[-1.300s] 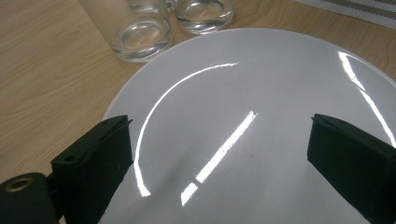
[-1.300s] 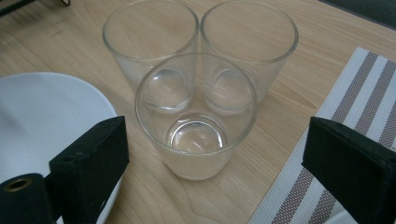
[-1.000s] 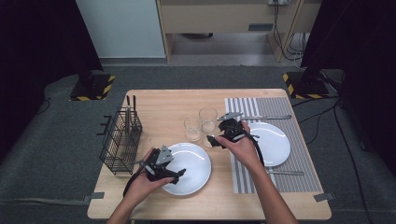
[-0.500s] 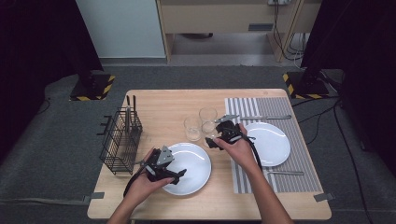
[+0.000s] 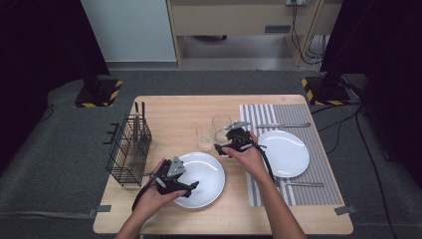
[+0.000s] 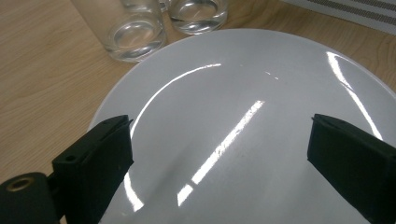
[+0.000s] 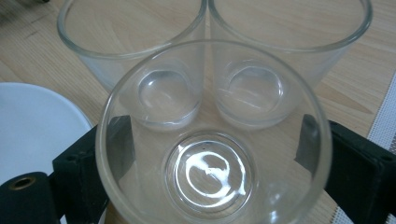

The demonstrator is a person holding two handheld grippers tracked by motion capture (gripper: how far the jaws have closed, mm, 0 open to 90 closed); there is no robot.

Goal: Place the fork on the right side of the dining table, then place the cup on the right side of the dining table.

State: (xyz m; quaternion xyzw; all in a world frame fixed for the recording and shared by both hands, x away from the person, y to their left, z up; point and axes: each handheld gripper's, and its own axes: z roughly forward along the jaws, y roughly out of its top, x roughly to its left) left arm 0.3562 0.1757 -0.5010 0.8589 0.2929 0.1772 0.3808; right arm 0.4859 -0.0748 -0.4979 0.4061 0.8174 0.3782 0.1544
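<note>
You sit at a pale wooden table (image 5: 174, 107) whose right side carries a grey striped cloth placemat (image 5: 326, 172), with a round white plate (image 5: 294, 157) lying on it between a piece of steel cutlery (image 5: 281, 125) at the far edge and another (image 5: 304, 184) at the near edge. At the table's left stands a black wire cutlery basket (image 5: 128, 149) with dark-handled utensils upright in it. A second round white china plate (image 6: 243, 130) lies just right of the basket, near your edge of the table, and your left gripper (image 5: 185, 187) hovers over it; in the left gripper view its jaws stand wide apart above the glossy plate, holding nothing. Just beyond that plate's far rim, three clear, empty glass tumblers cluster close together on the bare wood. Your right gripper (image 5: 224, 148) reaches the nearest clear tumbler (image 7: 212, 140), which stands upright; in the right gripper view one black jaw sits at each side of the glass, flanking its wall, though you cannot tell whether they press on it. The two other tumblers, one (image 7: 133, 49) left and one (image 7: 285, 46) right in that view, stand just behind it.
</note>
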